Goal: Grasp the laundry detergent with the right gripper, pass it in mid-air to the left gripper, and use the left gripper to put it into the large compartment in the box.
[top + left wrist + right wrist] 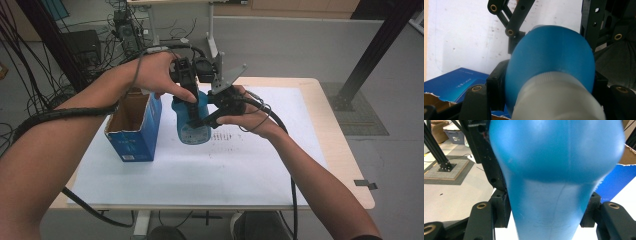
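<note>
At left centre an open box (134,127) stands on the white sheet (250,165). At centre, the left gripper (192,111) pinches the bottle (194,127) near its cap, the right gripper (207,121) its waist. Likely uncapping or a handover next: one grip must hold firm. Cables and grey floor lie beyond the table (345,165).

The blue bottle (554,170) between the jaws looks like smooth, slightly glossy plastic, with a matt, whitish ribbed cap (559,100). The grippers are matt black plastic with brass-coloured rivets. Beside the left claw, the box (134,125) is glossy blue outside and raw torn cardboard inside.
</note>
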Motion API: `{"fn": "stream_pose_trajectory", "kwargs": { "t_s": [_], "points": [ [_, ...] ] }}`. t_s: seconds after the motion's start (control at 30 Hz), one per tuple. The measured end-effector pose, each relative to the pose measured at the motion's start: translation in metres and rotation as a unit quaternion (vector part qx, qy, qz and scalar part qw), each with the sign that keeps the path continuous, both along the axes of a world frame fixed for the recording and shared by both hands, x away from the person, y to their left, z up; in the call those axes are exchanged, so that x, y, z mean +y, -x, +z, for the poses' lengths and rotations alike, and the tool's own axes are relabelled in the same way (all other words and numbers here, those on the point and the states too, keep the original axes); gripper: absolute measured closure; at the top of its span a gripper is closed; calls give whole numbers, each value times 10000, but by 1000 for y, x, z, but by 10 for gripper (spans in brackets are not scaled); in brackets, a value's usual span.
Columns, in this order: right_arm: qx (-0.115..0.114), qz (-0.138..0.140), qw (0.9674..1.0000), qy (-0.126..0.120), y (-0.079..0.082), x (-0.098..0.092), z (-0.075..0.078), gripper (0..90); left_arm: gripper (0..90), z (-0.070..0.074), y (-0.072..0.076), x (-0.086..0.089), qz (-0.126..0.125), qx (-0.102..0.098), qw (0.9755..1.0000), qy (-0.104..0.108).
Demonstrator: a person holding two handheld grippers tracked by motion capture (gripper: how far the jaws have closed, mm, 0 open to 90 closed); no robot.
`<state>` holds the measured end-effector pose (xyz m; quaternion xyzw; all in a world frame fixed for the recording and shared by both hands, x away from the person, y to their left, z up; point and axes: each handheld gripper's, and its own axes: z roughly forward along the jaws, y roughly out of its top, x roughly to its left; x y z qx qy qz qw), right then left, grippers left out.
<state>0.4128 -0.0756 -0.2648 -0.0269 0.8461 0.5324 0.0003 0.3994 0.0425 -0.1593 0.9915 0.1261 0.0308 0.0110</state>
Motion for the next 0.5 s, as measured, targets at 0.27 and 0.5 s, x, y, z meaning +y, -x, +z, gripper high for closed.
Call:
{"fn": "stream_pose_trajectory", "kwargs": {
  "t_s": [0.27, 0.5],
  "points": [
    [-29, 18, 10000, -38, -1, 1, 0, 407, 357, 0, 0, 1, 10, -1, 10000, -3],
    [35, 8, 10000, -51, 0, 0, 0, 402, 357, 0, 0, 1, 14, -6, 10000, -6]
  ]
}}
